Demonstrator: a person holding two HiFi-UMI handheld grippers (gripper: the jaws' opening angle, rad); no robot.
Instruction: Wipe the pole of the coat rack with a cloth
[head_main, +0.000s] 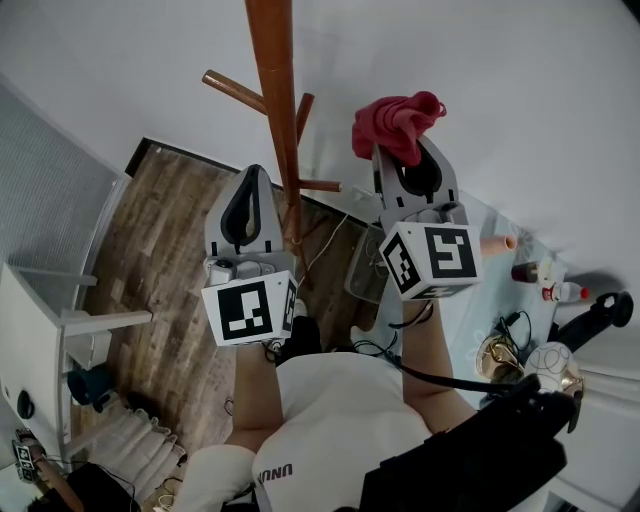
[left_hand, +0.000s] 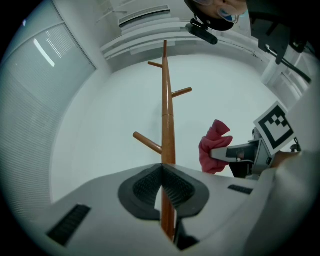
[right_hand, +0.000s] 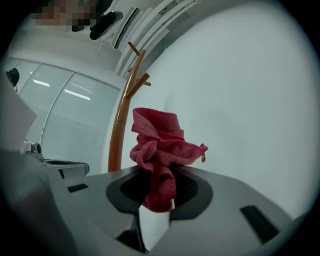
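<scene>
My right tongs (head_main: 402, 152) pinch the red cloth (head_main: 395, 122) just right of the upright pole (head_main: 278, 110), not touching it, while my left tongs (head_main: 254, 180), closed and empty, sit nearer on its left, so the cloth must go leftward.

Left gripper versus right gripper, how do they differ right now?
The right gripper pinches a red cloth; the left gripper has its fingers together on nothing. The left gripper sits close beside the pole; the right gripper is farther off, on the pole's other side. Both are shut.
</scene>
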